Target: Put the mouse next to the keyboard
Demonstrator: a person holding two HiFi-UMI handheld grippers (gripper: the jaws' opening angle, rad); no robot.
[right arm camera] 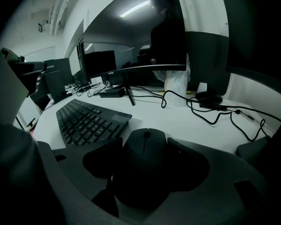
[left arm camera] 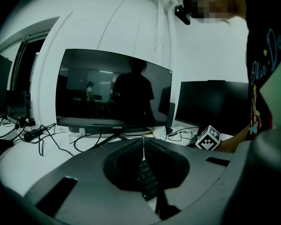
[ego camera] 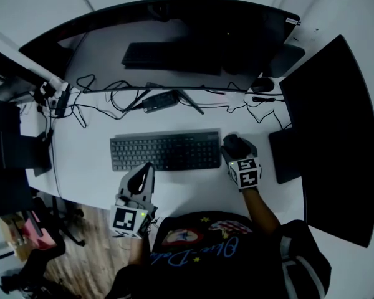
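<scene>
- My left gripper [left arm camera: 143, 144] has its jaws pressed together, with nothing between them.
- My right gripper [right arm camera: 144, 146] is clamped on the mouse [right arm camera: 143, 168], which is matte black and domed, with a scroll wheel in a centre slit.
- The mouse sits just beside the black keyboard [ego camera: 165, 151], at its 3 o'clock, by the white desk [ego camera: 193, 189].
- Beyond, the bezel of the curved monitor [left arm camera: 114, 88] reads "COOCOO".

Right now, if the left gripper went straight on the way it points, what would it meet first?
Most likely the keyboard: the left gripper, jaws shut, points at its near edge, and keys show past the tips. Depth is hard to judge. The right gripper, shut on the mouse, sits aside.
</scene>
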